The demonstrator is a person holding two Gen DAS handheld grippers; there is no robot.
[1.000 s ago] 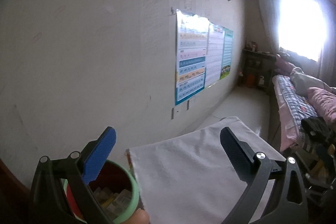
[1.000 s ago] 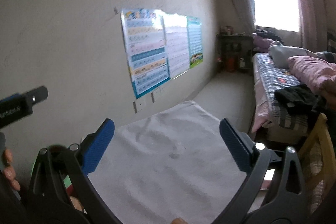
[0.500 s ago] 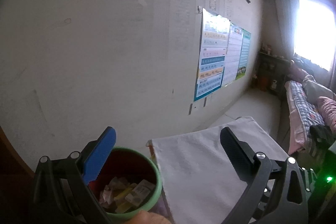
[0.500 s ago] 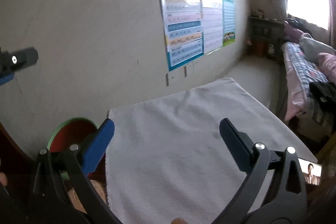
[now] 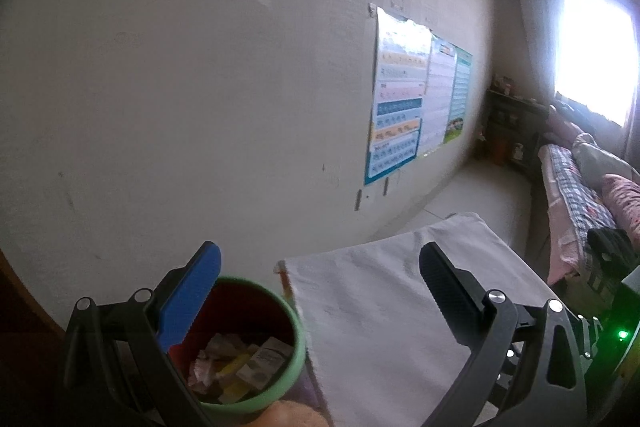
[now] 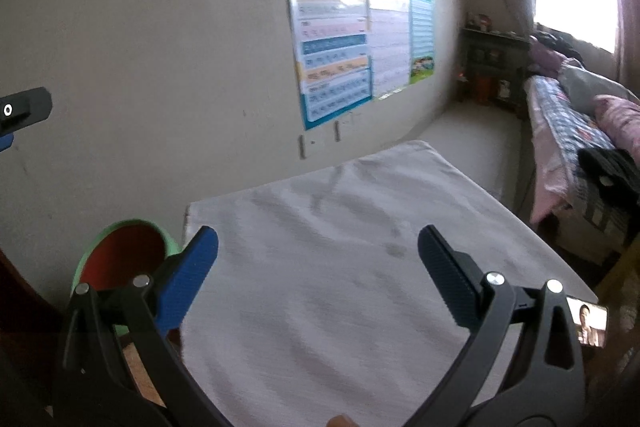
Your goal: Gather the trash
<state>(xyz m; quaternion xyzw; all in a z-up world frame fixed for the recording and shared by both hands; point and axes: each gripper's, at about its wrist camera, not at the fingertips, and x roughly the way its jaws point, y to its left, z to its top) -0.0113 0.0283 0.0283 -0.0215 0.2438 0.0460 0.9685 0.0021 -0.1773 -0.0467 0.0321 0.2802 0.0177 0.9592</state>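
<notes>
A round bin (image 5: 256,311) with a green rim and a red inside stands left of the table, holding several crumpled wrappers and papers (image 5: 236,363). My left gripper (image 5: 320,291) is open above it, its blue finger over the bin's mouth and its black finger over the white tablecloth (image 5: 384,311). My right gripper (image 6: 318,267) is open and empty over the white tablecloth (image 6: 340,247); the same bin (image 6: 124,251) lies behind its blue finger. No loose trash shows on the cloth.
A cream wall with posters (image 6: 336,35) runs close behind the table. A bed with checked and pink bedding (image 6: 580,115) stands at the right under a bright window. A phone (image 6: 590,321) lies on the table's right edge. A fingertip (image 5: 288,415) shows at the bottom.
Both grippers have swung left and tipped down: the bin has come further into both views and the posters have slid right. Both stay open and empty.
</notes>
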